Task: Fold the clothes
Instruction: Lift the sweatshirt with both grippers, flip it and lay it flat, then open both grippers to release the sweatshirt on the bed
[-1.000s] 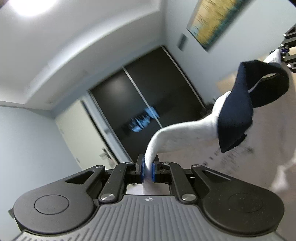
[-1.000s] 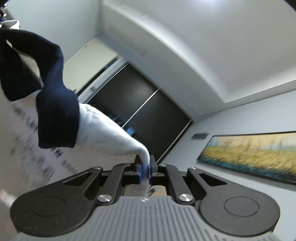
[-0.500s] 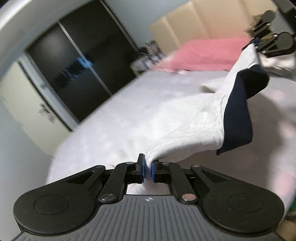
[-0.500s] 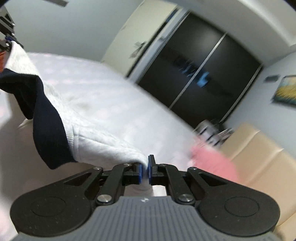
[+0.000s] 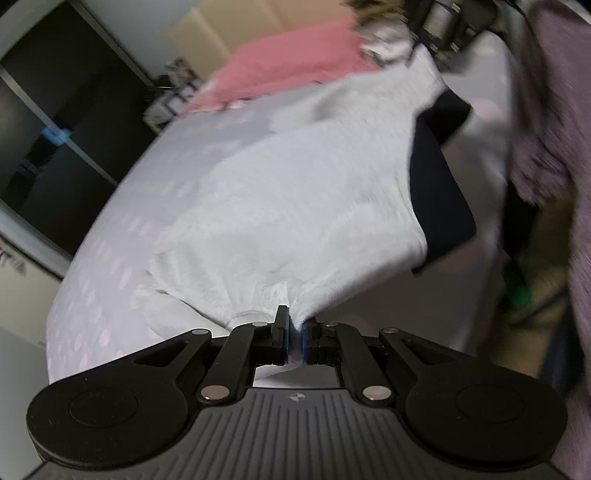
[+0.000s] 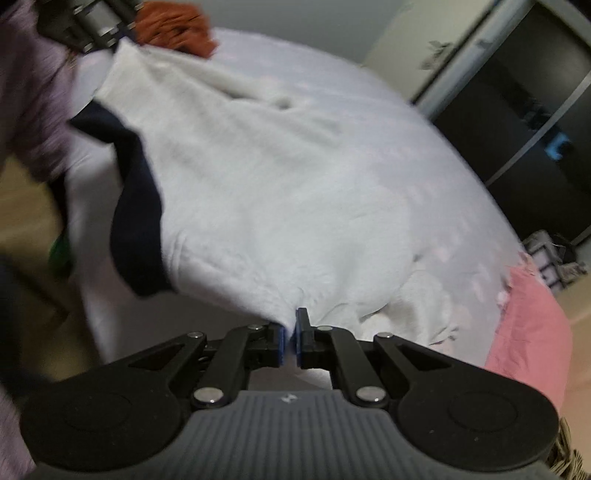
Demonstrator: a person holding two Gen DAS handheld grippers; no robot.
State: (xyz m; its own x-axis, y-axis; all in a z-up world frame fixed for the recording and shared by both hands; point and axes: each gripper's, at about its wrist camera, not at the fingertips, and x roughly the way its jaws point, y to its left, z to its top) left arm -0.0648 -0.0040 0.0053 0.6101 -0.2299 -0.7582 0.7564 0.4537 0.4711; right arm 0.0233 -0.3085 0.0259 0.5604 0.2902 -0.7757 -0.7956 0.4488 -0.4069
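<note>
A light grey sweatshirt [image 5: 295,192] with a navy hood lining [image 5: 439,192] is stretched between both grippers and spreads over the bed. My left gripper [image 5: 294,339] is shut on one shoulder of it. My right gripper [image 6: 290,341] is shut on the other shoulder of the sweatshirt [image 6: 266,184]; the navy lining [image 6: 136,221] hangs at the near bed edge. Each gripper shows at the far end in the other's view: the right one [image 5: 439,33] and the left one [image 6: 92,22].
The bed [image 5: 122,236] has a pale dotted sheet [image 6: 424,155]. A pink blanket [image 5: 295,59] lies at its head, also in the right wrist view [image 6: 528,325]. An orange garment [image 6: 173,22] lies at the far side. Dark wardrobe doors [image 6: 524,110] stand beyond. The person's purple sleeve [image 5: 554,110] is close.
Both grippers swung down from facing the ceiling toward the bed. The sweatshirt, which hung in the air between them, has come down and now spreads on the sheet.
</note>
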